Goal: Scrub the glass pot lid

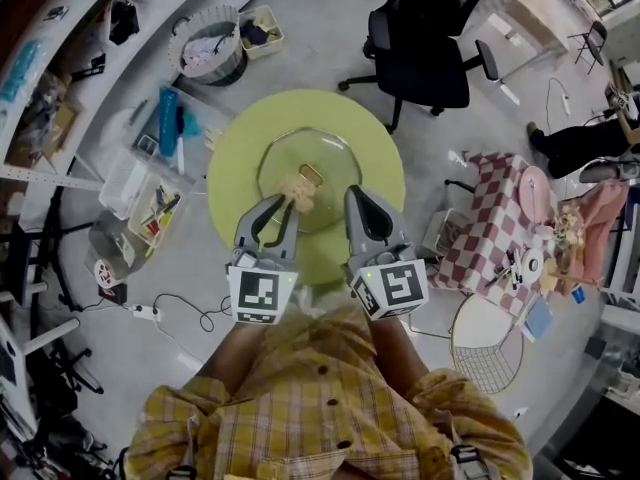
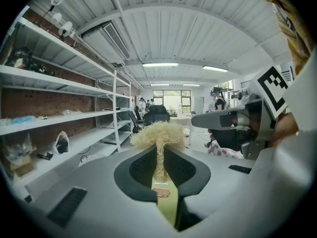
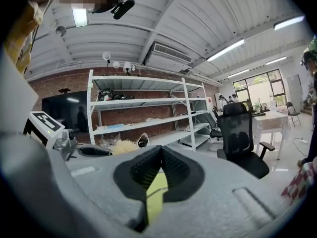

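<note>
Closest to us in the head view is our yellow checked shirt, and just beyond it we hold both tools side by side over the round yellow-green bench. Our left tool reaches over the near edge of the glass pot lid, which lies in the middle of the bench with its knob up, and a straw-coloured scrubber sits at the tool's tip, just beside the knob; we cannot tell from here whether it touches the glass. Our right tool lies just beside the left one, its tip also over the lid's near edge. A black office chair stands on the floor beyond the bench, and a red checked cloth covers a stand to the right. From the left gripper view, the left tool is pinching the scrubber, whose fibres run down between the dark pads and fan out in a tuft above them; the right tool shows close by on the right. From the right gripper view, the right tool has its jaws pressed together with nothing between them, the bench shows yellow-green below the pads, and white shelves stand against a brick wall.
</note>
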